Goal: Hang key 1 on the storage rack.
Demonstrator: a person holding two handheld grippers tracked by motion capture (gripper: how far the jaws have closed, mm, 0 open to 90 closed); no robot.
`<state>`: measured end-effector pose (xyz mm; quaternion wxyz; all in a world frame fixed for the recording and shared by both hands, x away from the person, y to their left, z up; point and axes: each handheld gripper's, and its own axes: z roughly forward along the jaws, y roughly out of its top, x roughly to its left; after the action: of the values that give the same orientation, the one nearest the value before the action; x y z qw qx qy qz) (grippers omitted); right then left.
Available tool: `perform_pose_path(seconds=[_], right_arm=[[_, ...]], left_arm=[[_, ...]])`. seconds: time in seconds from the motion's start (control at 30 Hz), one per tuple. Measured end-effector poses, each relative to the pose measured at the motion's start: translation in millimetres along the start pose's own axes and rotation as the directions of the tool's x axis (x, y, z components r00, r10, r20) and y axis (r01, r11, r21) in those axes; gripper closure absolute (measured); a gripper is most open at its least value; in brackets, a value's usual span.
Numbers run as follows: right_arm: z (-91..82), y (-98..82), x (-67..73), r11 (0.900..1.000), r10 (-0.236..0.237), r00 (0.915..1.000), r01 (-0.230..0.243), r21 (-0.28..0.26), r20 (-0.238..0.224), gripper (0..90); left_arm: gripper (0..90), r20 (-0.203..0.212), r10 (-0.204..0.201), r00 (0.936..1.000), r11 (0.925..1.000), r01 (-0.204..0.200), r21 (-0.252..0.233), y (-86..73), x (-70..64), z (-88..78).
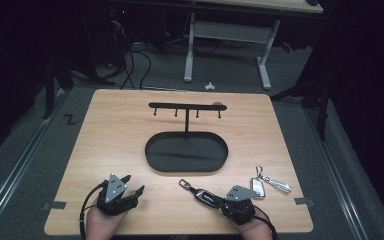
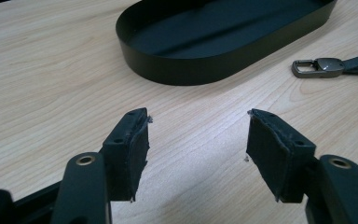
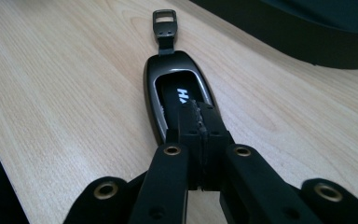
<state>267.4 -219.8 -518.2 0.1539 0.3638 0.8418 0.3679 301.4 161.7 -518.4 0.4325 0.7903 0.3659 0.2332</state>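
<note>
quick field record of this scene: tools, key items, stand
left tool: open, holding nothing, over bare table
right tool: shut, tips over the rear end of the car key fob; grip unclear
fob strap: metal clip lying flat, pointing toward the tray
second keyring: right of the right tool
key stand: hooks bare, oval tray holding nothing

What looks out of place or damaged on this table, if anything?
Nothing is spilled or broken. The hook rack hangs nothing: one key fob lies on the table by the shut right gripper, another keychain beside it. The left gripper pads look frayed along their edges.
</note>
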Motion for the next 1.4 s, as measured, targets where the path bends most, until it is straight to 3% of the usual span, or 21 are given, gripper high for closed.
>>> perform_pose_path(seconds=[0.13, 0.47, 0.83, 1.4], right_arm=[[-1.3, -2.2, -0.4, 1.0, -0.003, 0.9999, 0.003, 0.01, 0.012, 90.0], [-20.3, -19.9, -11.2, 0.998, 0.048, 0.998, -0.049, 0.026, 0.04, 89.9], [-32.4, -17.9, -17.0, 0.996, 0.085, 0.9945, -0.083, -0.045, 0.061, 84.9], [-35.4, -17.3, -47.5, 0.983, 0.172, 0.9722, -0.159, -0.092, 0.159, 68.7]], left_arm=[[39.0, 0.007, 0.002, 1.0, 1.0, -0.002, -0.004, 1.8, -1.0, 1.8], [39.0, 0.035, 0.008, 0.9994, 0.9999, -0.007, -0.013, 8.0, -3.6, 10.1], [38.9, 0.034, 0.001, 0.9994, 0.9998, -0.001, -0.022, 9.1, -2.4, 9.7], [38.7, 0.004, -0.023, 0.9997, 0.9994, 0.023, -0.026, 0.3, 3.9, -4.7]])
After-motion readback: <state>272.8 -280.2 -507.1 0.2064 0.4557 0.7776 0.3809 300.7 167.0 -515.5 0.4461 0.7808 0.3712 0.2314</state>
